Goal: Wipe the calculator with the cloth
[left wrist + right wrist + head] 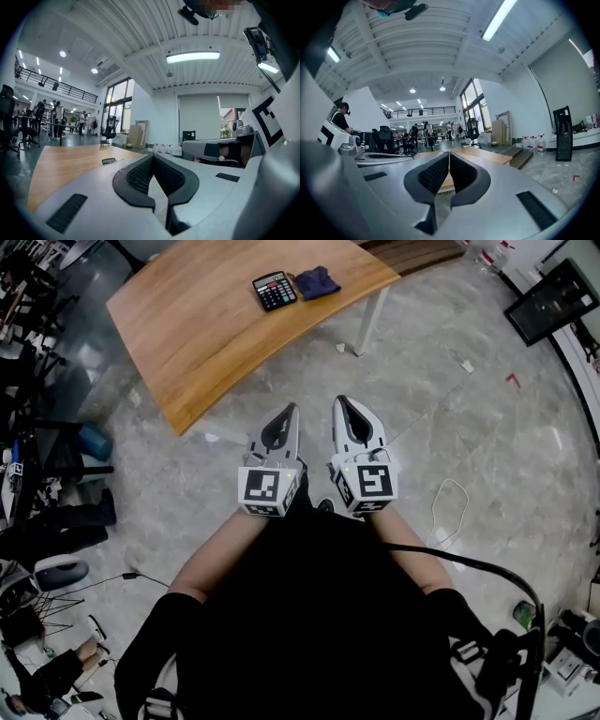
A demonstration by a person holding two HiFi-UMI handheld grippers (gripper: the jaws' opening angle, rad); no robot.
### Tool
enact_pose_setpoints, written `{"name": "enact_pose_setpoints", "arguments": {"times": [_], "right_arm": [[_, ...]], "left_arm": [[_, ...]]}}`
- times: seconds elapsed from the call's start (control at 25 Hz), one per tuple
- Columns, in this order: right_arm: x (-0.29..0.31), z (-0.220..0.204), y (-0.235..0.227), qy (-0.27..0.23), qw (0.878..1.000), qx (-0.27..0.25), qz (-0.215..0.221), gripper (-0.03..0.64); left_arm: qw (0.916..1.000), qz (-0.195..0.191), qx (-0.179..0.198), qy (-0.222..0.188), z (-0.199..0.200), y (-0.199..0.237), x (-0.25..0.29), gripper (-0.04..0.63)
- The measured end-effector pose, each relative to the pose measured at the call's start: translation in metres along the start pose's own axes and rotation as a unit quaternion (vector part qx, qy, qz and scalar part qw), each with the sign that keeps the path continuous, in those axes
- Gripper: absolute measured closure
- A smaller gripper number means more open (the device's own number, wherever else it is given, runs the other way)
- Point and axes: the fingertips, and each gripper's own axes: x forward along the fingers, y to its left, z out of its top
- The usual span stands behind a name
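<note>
Calculator and cloth both lie well ahead of us, so the coming move turns on a reach forward. Nearest to us, over the grey stone floor point(487, 456), we hold the two grippers side by side and pointing about level. The left gripper point(294, 409) has its jaws pressed together on nothing, and its own view shows the black pads meeting at the tips point(152, 157). The right gripper point(339, 400) is likewise closed and empty point(449, 153).

Both are short of the curved wooden desk point(206, 343), whose near corner comes closest to the left gripper. Farther on, close to the desk's far edge, sits the black push-button calculator with a pale display point(275, 291). Its long axis runs roughly away from us, slightly tilted. The crumpled dark blue cloth point(317, 282) lies just beside its right edge; we cannot tell if they touch.

From the grippers, both things lie ahead and a little left. We judge the cloth falls to the right gripper, being on its side, leaving the left to steady the calculator. Either must open first.
</note>
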Motion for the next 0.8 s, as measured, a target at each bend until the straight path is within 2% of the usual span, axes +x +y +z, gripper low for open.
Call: {"name": "enact_pose_setpoints", "arguments": {"times": [0.36,0.64,0.8], "right_arm": [[0.139,-0.02,-0.028,0.049,0.999,-0.011,0.001,0.601],[0.254,-0.004,-0.036,0.051,0.999,-0.018,0.003,0.601],[0.298,0.0,-0.042,0.052,0.998,-0.022,0.001,0.601]], "left_arm": [[0.9992,0.0,-0.035,0.018,-0.014,0.089,0.117,0.589],[0.9986,-0.006,-0.045,0.028,-0.006,0.17,0.198,0.589],[0.9979,-0.007,-0.053,0.035,-0.006,0.202,0.229,0.589]]}}
